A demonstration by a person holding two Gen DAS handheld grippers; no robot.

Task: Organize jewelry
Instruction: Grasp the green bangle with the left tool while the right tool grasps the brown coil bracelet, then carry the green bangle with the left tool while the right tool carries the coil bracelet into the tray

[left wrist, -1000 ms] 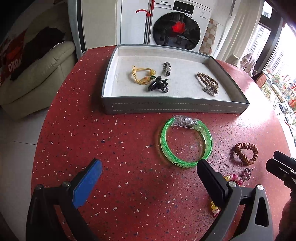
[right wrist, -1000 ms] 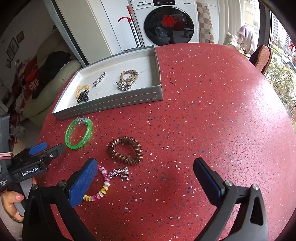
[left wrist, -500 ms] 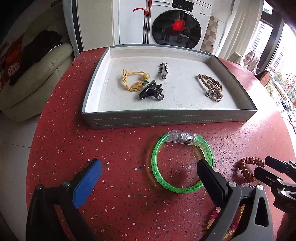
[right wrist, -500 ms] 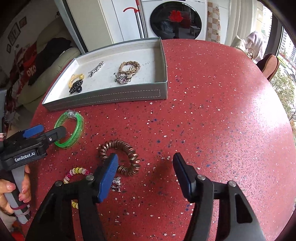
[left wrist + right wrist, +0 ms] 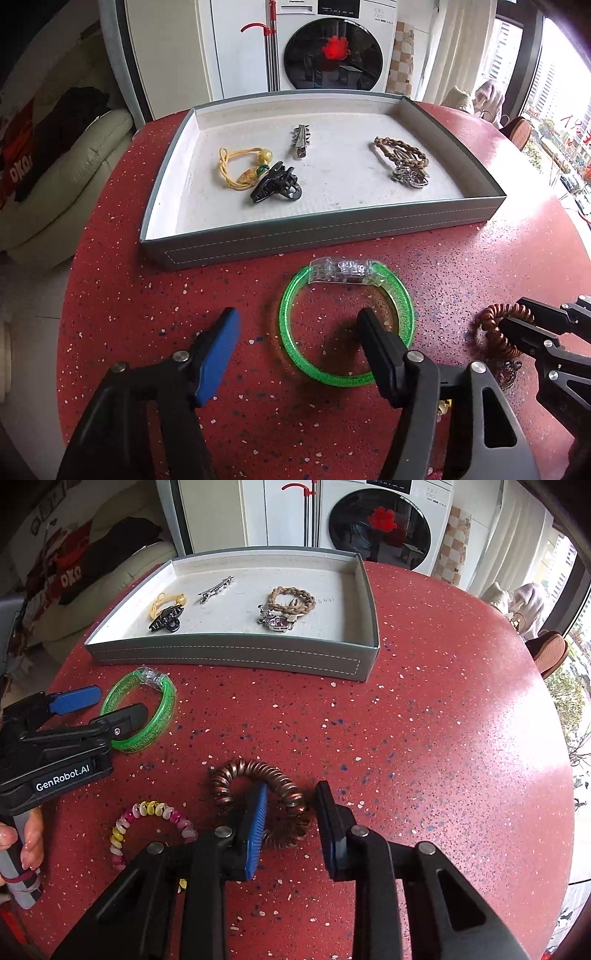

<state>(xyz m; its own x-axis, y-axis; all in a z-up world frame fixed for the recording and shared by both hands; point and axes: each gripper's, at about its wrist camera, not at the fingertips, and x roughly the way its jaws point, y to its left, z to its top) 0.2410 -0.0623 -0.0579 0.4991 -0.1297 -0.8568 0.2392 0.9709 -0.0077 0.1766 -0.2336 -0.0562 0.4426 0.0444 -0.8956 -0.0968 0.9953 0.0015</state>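
Both tongs are closing now. The left tongs [image 5: 297, 332] are straddling the near-left rim of the green bangle [image 5: 345, 325] flat on the red desk [image 5: 147, 314], pads not yet pressing. The right tongs [image 5: 291, 808] are narrowing around the copper coil bracelet [image 5: 258, 797], one finger inside its loop, no squeeze visible yet. Risk, I'd say: the slick bangle skidding away, or the springy coil squirming free before reaching the tray [image 5: 236, 653].

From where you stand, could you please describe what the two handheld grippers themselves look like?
Both are black plastic, with two angular fingers pinned by silver rivets. On the left gripper and the right gripper alike, one finger carries a blue pad. The left gripper's body bears white "GenRobot.AI" lettering, above a grey handle with a dark red band.
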